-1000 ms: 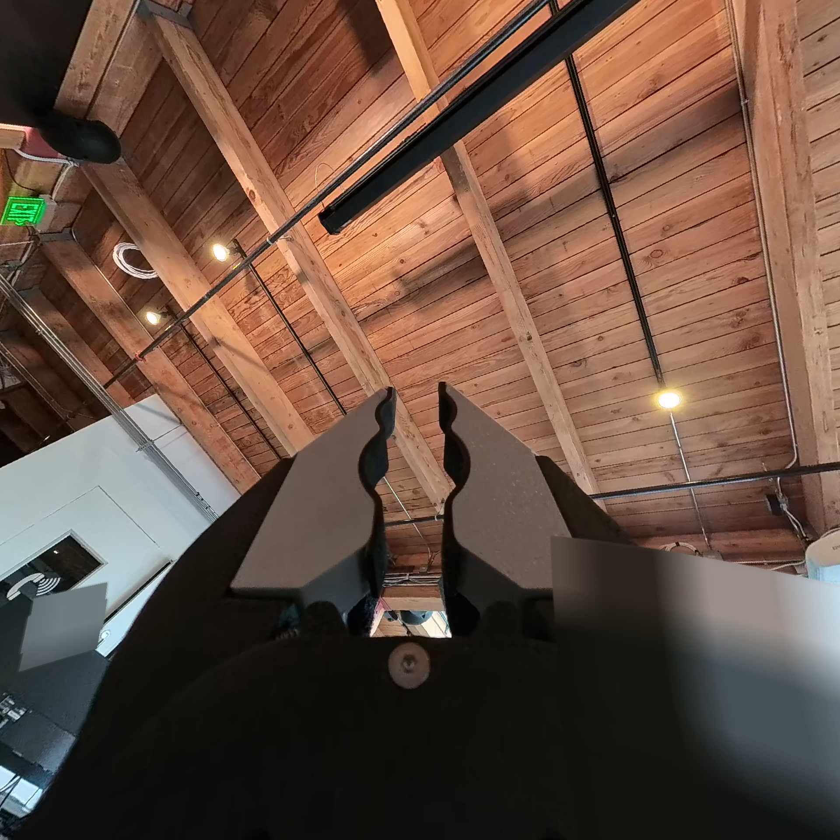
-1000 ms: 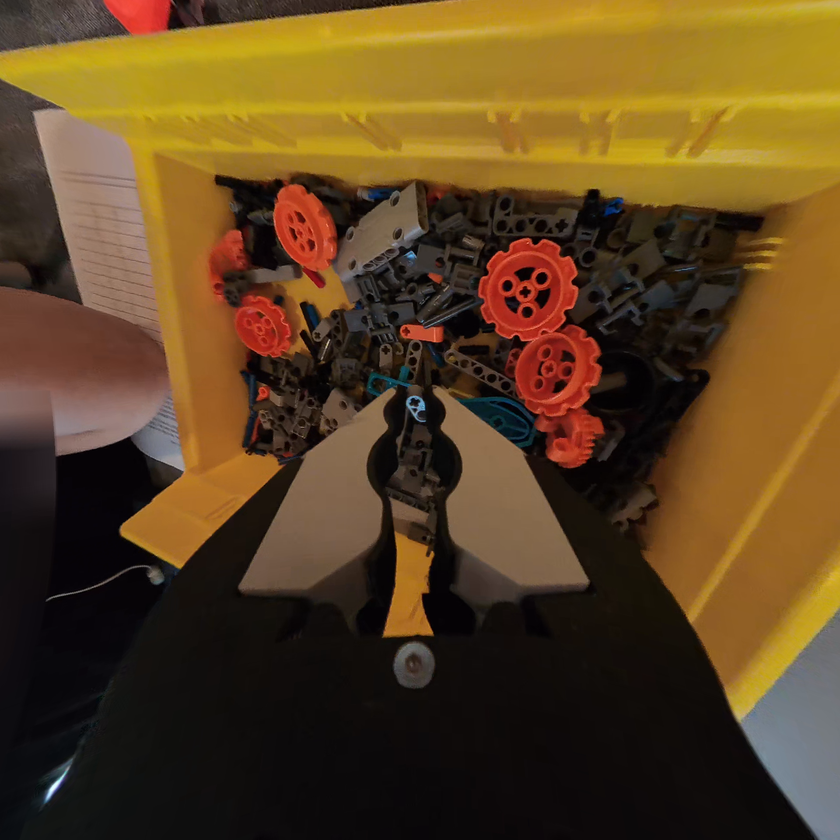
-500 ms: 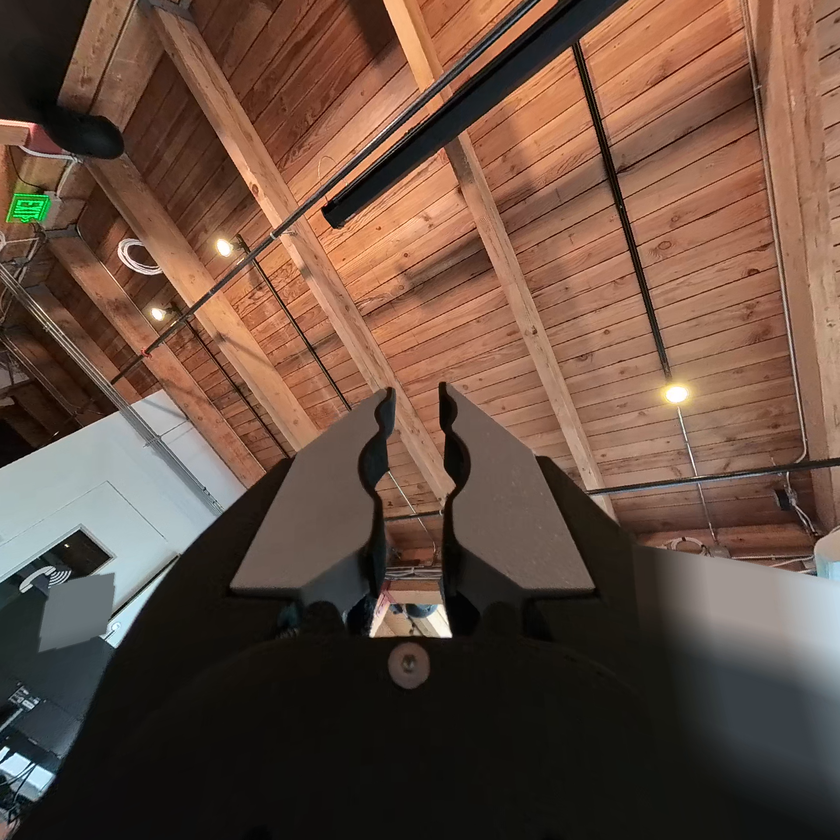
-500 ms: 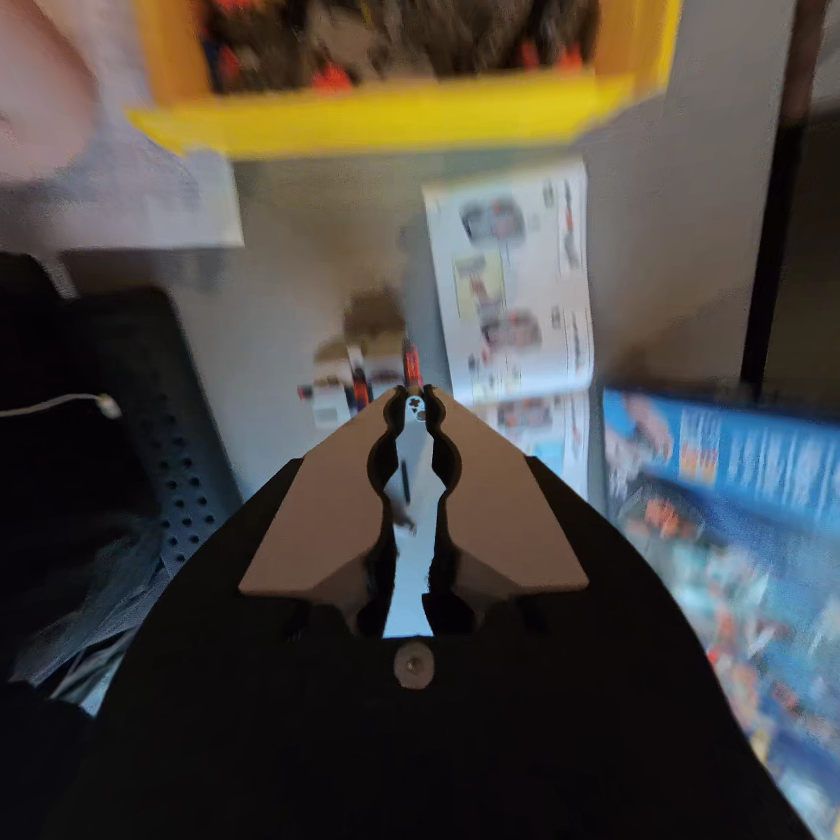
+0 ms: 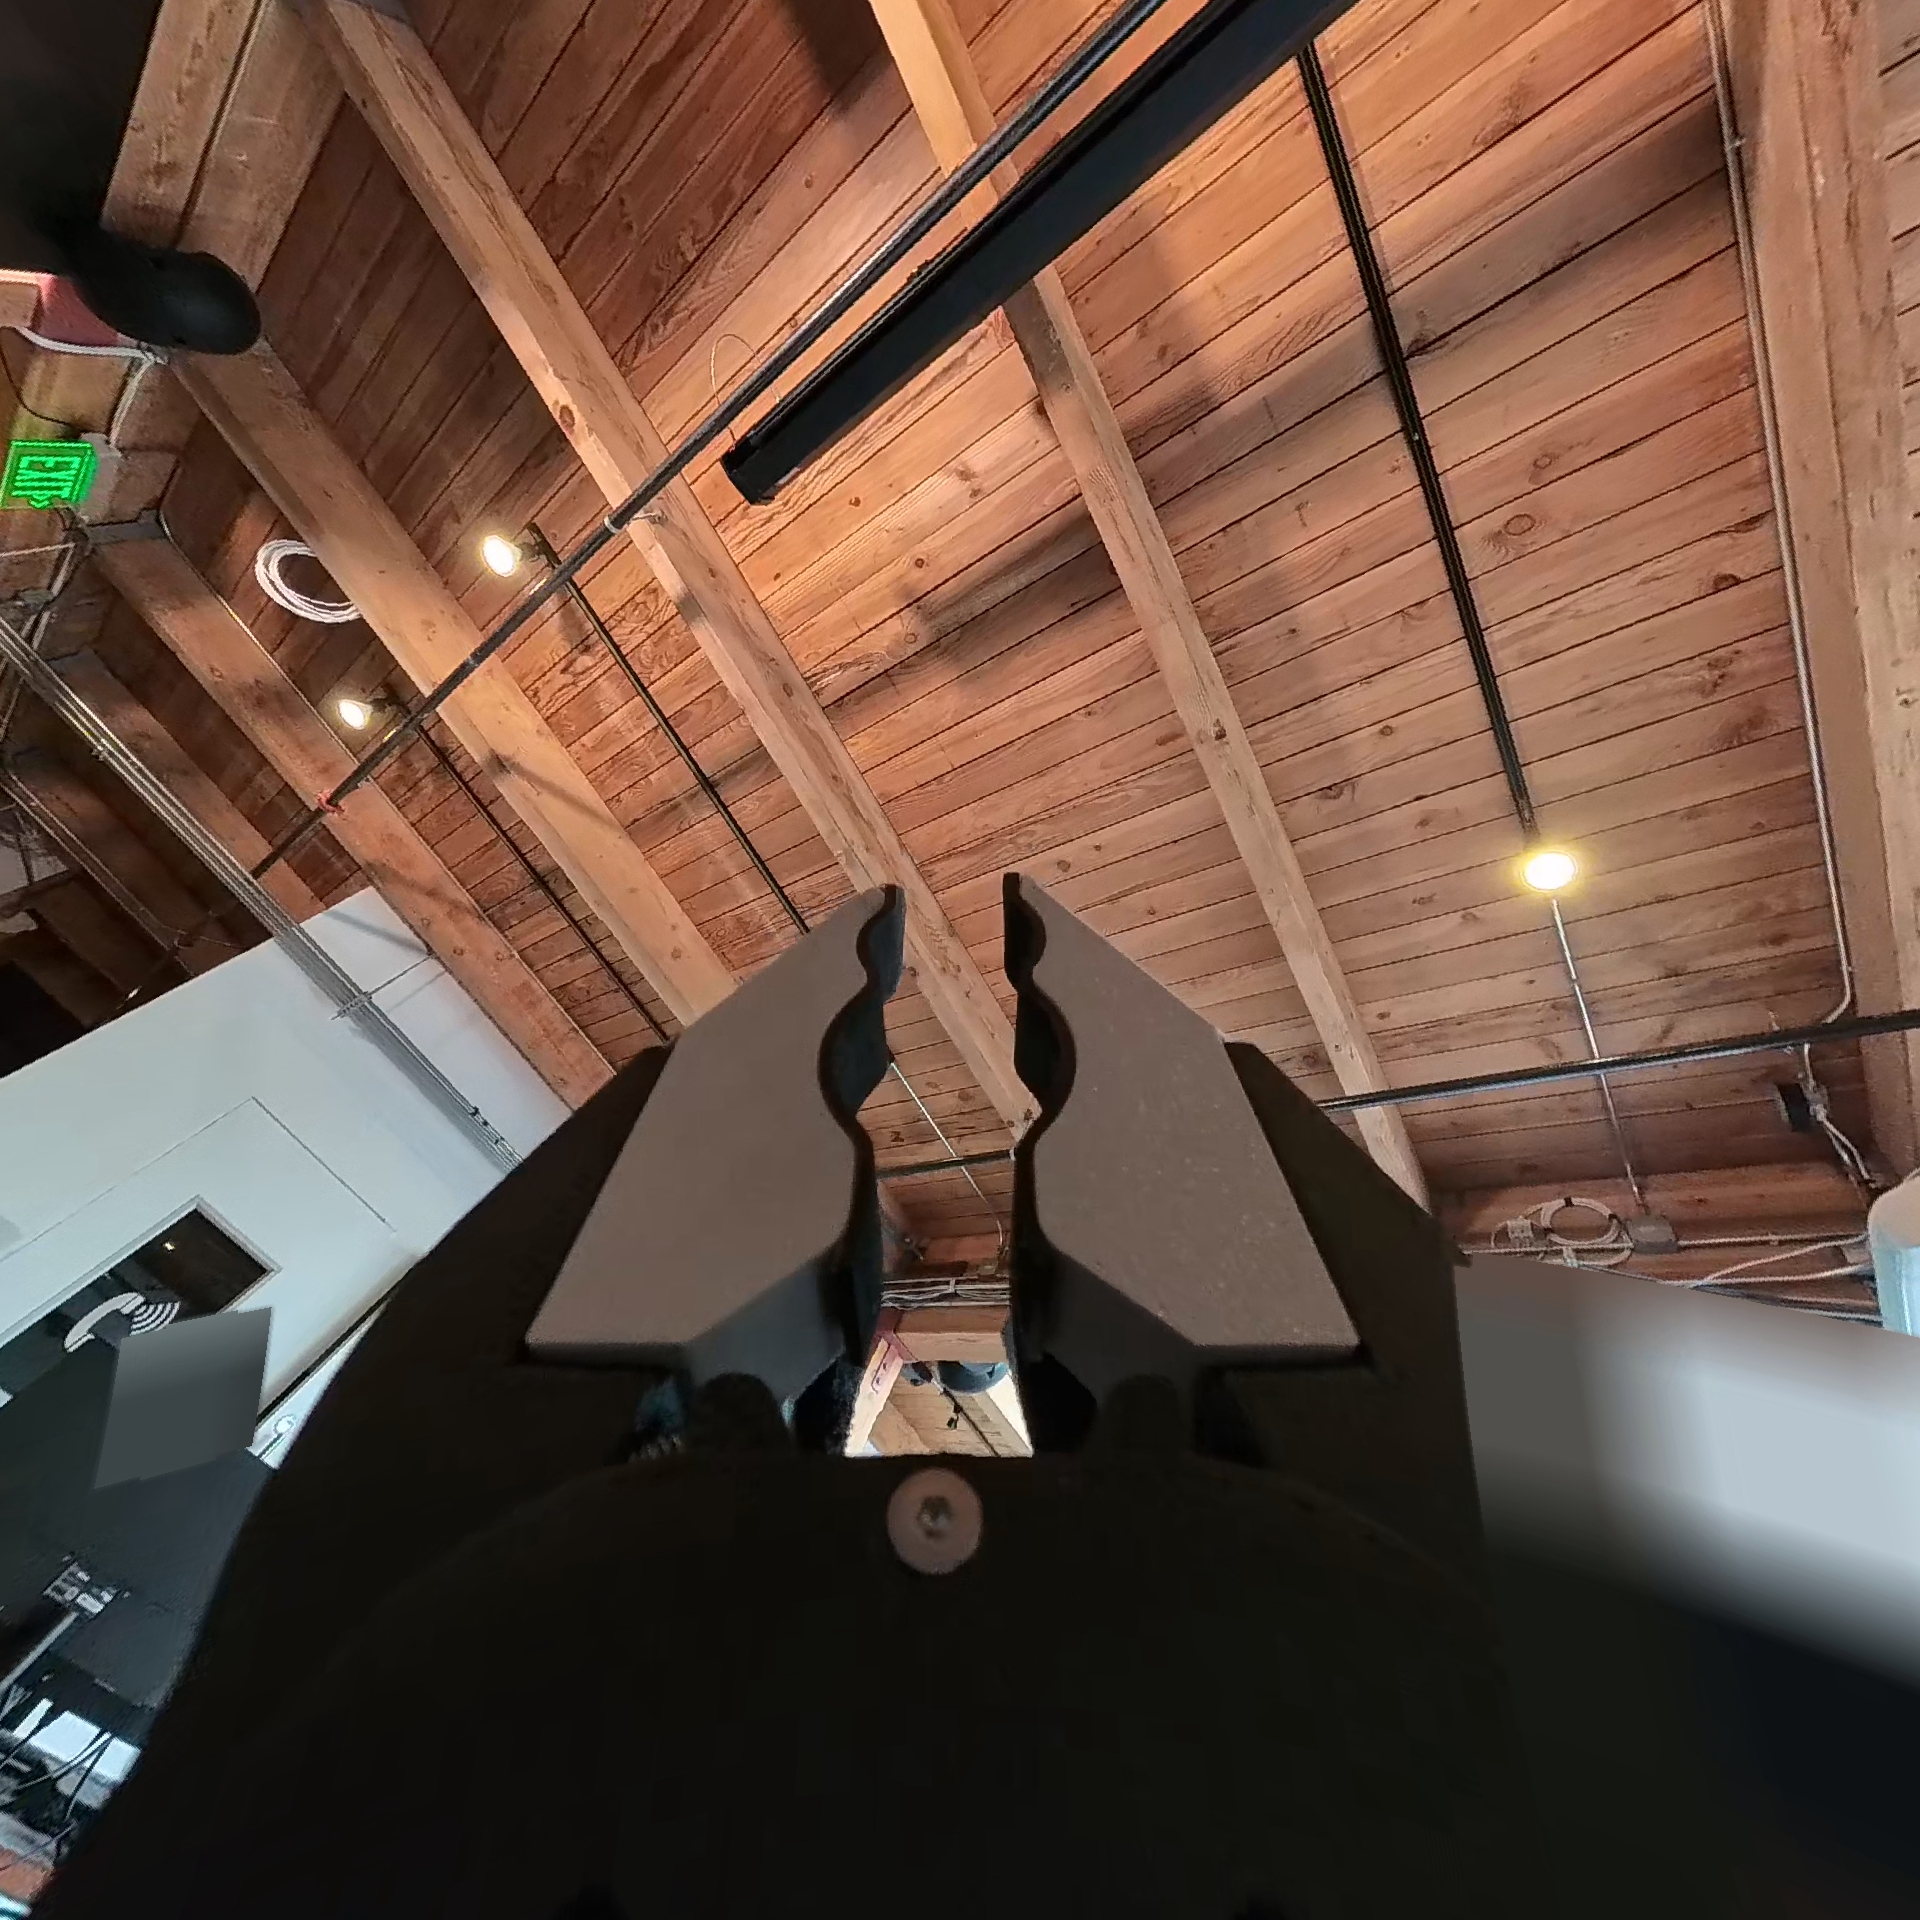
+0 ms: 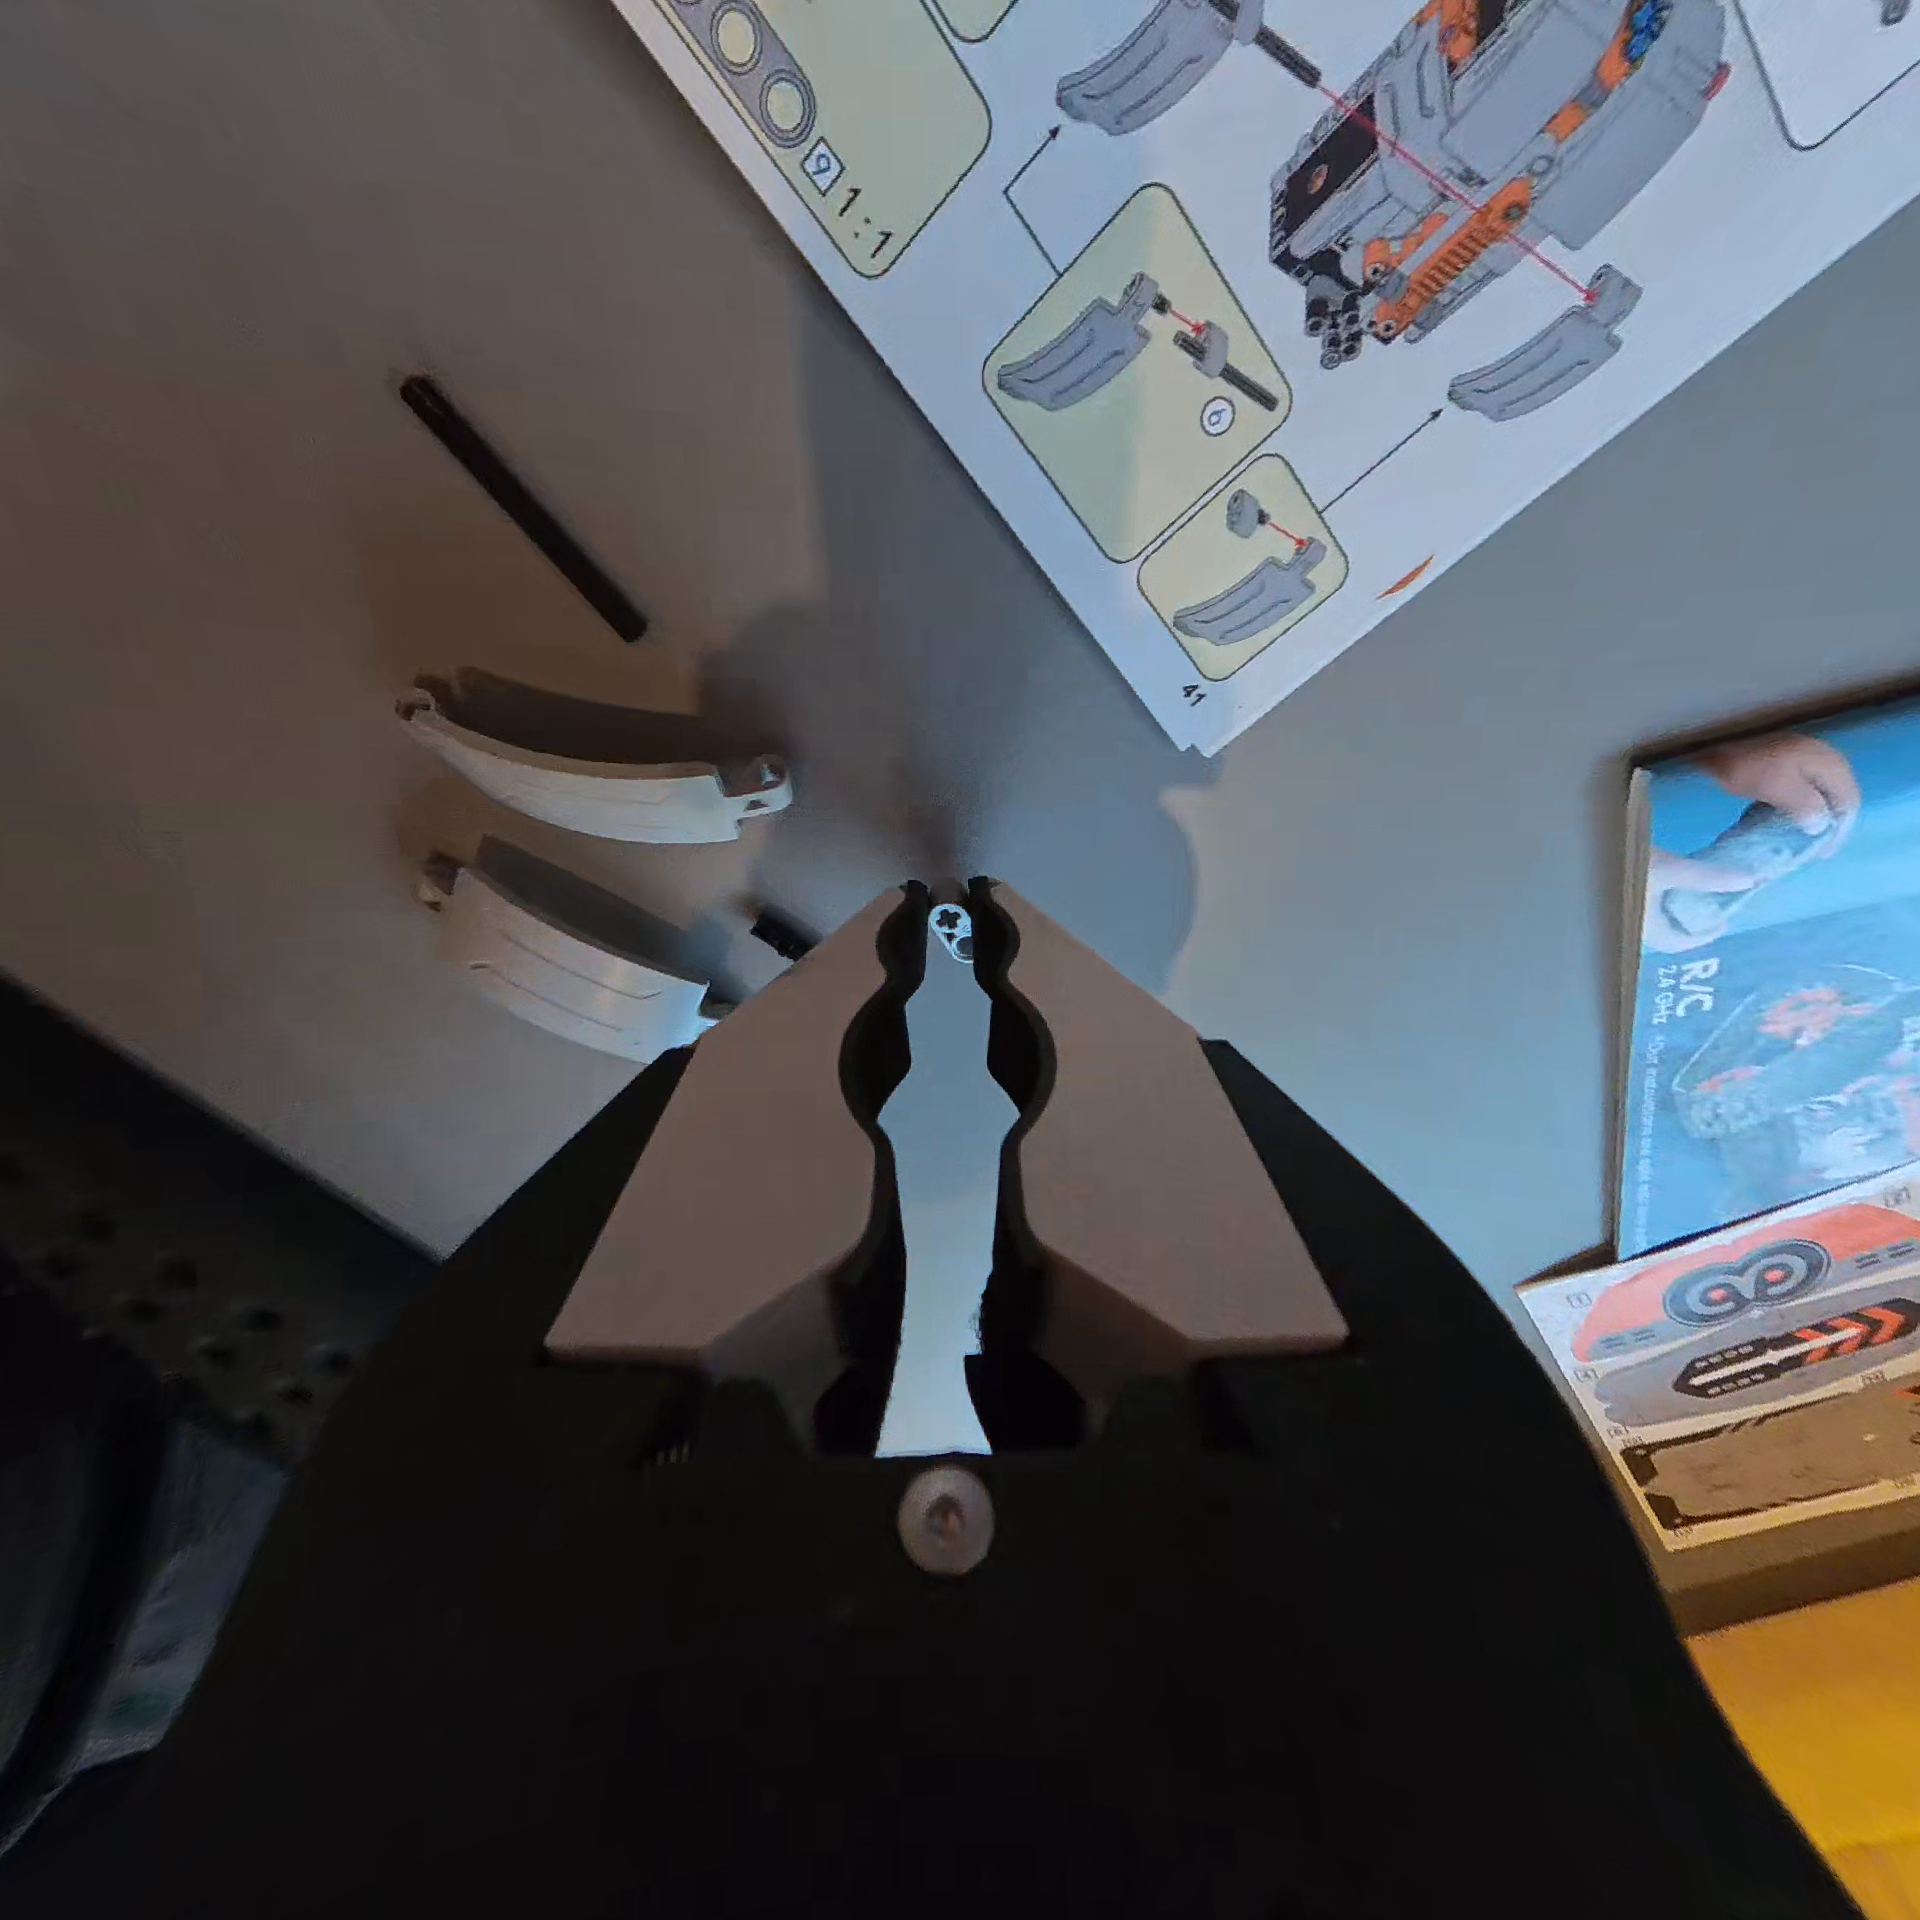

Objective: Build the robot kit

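Observation:
My right gripper (image 6: 948, 902) is shut on a small light grey connector piece (image 6: 953, 932) with two holes, pinched at the fingertips just above the grey table (image 6: 1039, 769). Two curved light grey panels (image 6: 597, 774) (image 6: 566, 961) lie to its left, with a thin black axle (image 6: 520, 506) beyond them. A short black pin (image 6: 777, 928) pokes out beside the left finger. My left gripper (image 5: 951, 914) points up at a wooden ceiling (image 5: 1143, 582); its jaws stand slightly apart and hold nothing.
An open instruction booklet (image 6: 1299, 312) lies ahead on the right. A blue printed box (image 6: 1777, 977) and a sticker sheet (image 6: 1745, 1382) lie at the right edge. A black perforated surface (image 6: 156, 1247) sits at the lower left. There is about 75 centimetres between the tips of the two grippers. The right tips stand about 9 centimetres off the thin black axle (image 6: 520, 506).
My right gripper has carried the small grey piece out of the yellow bin of parts and down over the table beside the curved panels. The left gripper has barely moved.

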### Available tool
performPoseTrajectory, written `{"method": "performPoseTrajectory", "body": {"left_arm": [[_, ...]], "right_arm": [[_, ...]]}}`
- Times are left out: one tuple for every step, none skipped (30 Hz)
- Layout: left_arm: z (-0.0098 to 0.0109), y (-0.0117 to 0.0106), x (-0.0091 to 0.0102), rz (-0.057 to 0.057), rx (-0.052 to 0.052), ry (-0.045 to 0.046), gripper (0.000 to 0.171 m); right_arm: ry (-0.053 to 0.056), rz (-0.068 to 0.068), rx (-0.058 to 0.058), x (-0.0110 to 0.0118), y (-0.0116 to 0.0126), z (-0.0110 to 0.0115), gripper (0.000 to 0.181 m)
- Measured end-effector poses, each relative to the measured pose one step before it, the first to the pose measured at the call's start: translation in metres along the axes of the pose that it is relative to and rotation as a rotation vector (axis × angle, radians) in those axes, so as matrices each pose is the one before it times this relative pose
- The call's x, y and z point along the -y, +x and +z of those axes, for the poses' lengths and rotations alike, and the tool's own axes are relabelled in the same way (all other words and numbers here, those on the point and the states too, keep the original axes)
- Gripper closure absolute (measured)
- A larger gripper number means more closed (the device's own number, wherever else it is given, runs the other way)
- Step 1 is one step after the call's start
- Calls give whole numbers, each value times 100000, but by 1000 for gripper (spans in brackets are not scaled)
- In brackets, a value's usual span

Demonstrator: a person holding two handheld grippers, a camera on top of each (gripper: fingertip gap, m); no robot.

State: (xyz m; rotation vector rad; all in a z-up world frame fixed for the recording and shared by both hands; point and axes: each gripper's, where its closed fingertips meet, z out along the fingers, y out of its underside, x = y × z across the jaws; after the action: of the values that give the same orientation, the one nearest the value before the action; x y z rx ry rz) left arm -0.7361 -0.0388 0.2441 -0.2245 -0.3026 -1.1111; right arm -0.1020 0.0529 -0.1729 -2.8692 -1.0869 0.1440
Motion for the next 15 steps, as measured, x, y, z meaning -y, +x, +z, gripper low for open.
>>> {"method": "performPoseTrajectory", "body": {"left_arm": [[15, -21, -32, -112, -9, -109, 155], [-4, 2, -1, -137, -33, 23, 155], [-18, 27, 22, -59, -92, 102, 155], [-9, 38, 43, 142, -71, 92, 155], [-14, 25, 37, 297, 34, 80, 155], [-15, 13, 48, 212, 47, 127, 155], [-10, -7, 41, -12, 9, 135, 155], [-3, -35, 11, -165, 43, 43, 155], [2, -30, -8, -238, 11, -60, 155], [-1, -22, 4, -208, -33, -70, 155], [-6, 0, 13, -70, -21, 33, 155], [-13, -1, 39, 86, 4, 156, 155], [-16, 10, 71, 182, 29, 228, 155], [-25, 11, 55, 131, -8, 206, 155], [-13, 15, 63, 1, -63, 166, 155]], "right_arm": [[-193, -212, -333, 83, 97, 116, 175], [-303, -317, -467, 81, 94, 101, 175], [-433, -338, 40, 40, 5, 100, 175], [-250, -296, 308, 51, -49, 112, 175], [-189, -210, 426, 60, -56, 126, 175], [-238, -276, 605, 46, -68, 131, 175], [125, -97, 216, 68, 10, 11, 175], [625, 263, 156, 136, 42, -69, 172], [702, 241, 573, 121, -27, -156, 167], [1108, -161, 921, 148, -97, -329, 167], [2333, -264, 365, 322, -33, -538, 167], [3192, -194, -348, 472, 75, -723, 167], [3867, -380, -316, 644, 41, -870, 167], [4989, -982, -1, 929, -64, -994, 166], [6325, -1681, 158, 1299, -215, -1114, 166]]}}
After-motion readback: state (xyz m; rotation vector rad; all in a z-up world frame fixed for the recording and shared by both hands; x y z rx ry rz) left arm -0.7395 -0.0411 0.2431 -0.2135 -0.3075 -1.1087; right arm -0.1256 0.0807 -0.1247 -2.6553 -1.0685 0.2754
